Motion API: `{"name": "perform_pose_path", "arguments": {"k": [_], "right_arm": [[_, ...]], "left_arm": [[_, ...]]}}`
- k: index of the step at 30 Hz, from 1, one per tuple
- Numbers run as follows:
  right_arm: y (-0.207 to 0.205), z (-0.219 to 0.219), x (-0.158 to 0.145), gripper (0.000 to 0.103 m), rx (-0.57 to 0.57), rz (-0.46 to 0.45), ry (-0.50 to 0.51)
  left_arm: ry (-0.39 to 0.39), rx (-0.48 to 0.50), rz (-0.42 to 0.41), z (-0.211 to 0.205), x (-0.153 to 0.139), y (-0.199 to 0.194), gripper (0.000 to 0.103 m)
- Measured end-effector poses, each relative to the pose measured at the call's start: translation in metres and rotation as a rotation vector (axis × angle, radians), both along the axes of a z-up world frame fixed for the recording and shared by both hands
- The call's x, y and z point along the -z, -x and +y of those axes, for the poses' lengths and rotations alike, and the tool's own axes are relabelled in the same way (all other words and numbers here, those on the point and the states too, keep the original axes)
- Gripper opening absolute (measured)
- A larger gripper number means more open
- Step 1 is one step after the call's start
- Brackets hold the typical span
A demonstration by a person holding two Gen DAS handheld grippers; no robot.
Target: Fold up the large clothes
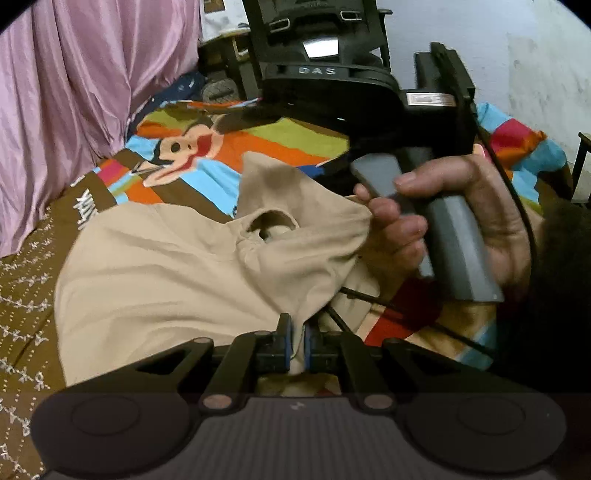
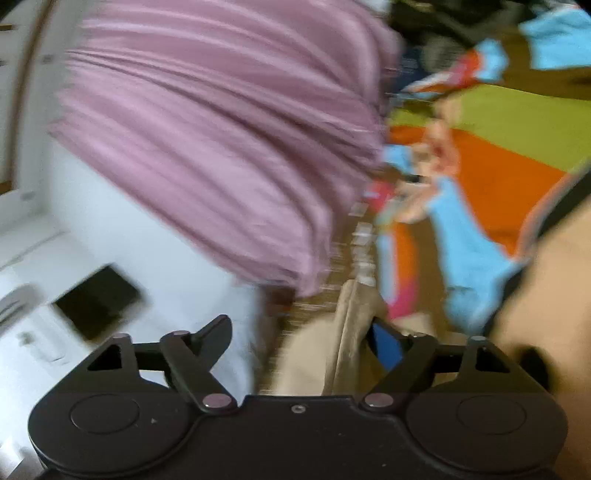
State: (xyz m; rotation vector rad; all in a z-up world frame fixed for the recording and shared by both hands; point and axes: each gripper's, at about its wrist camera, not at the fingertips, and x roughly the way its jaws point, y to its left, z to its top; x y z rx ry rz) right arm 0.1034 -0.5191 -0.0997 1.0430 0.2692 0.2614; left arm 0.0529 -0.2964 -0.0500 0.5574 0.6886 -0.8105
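Note:
A large beige garment (image 1: 155, 273) lies crumpled on a colourful cartoon bedsheet (image 1: 258, 147). My left gripper (image 1: 298, 341) is shut on a fold of the beige garment at its near edge. The right gripper's body (image 1: 369, 92) shows in the left wrist view, held in a hand (image 1: 461, 221) above the garment's right side. In the blurred right wrist view, my right gripper (image 2: 306, 339) has its jaws apart, with a ridge of the beige garment (image 2: 351, 325) standing between them.
A pink curtain (image 1: 74, 92) hangs along the bed's left side and shows in the right wrist view (image 2: 221, 129). A brown patterned blanket (image 1: 26, 314) lies at the left. Black furniture (image 1: 314, 29) stands behind the bed. A white wall (image 2: 129, 240) fills the right view's left.

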Motion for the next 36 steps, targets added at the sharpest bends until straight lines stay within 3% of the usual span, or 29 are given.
{"name": "perform_pose_path", "arguments": {"k": [3,7,8,10,13,17,21,23,26,30,32,36], "right_arm": [[0.007,-0.009,0.003,0.082,0.060,0.067,0.036],[0.024,-0.011,-0.010,0.082,0.143,0.081,0.179],[0.024,-0.009,-0.012,0.082,0.151,0.082,0.202],[0.030,-0.003,-0.016,0.082,0.147,0.080,0.258],[0.030,0.012,-0.023,0.082,0.143,0.073,0.365],[0.034,0.036,-0.031,0.082,0.112,0.047,0.481],[0.046,0.054,-0.042,0.081,0.064,0.027,0.485],[0.052,0.064,-0.048,0.070,0.040,0.059,0.499],[0.064,0.083,-0.050,0.051,0.022,0.141,0.589],[0.079,0.100,-0.031,0.025,0.023,0.284,0.690],[0.083,0.101,-0.015,0.022,0.011,0.343,0.695],[0.081,0.102,-0.002,0.020,0.000,0.368,0.694]], "left_arm": [[0.049,-0.026,0.052,0.005,0.000,-0.006,0.021],[0.182,-0.004,0.128,0.022,-0.015,-0.002,0.072],[0.218,-0.004,0.130,0.029,-0.021,0.001,0.081],[0.276,-0.020,0.105,0.044,-0.032,0.009,0.087],[0.375,-0.071,0.092,0.073,-0.052,0.019,0.091],[0.495,-0.246,0.094,0.123,-0.070,0.011,0.101],[0.467,-0.489,0.095,0.155,-0.066,-0.020,0.102],[0.449,-0.580,0.122,0.164,-0.057,-0.038,0.102],[0.432,-0.609,0.183,0.168,-0.039,-0.060,0.100],[0.365,-0.613,0.257,0.159,-0.011,-0.066,0.097],[0.396,-0.606,0.262,0.160,-0.002,-0.058,0.097],[0.422,-0.598,0.302,0.168,0.013,-0.056,0.098]]}}
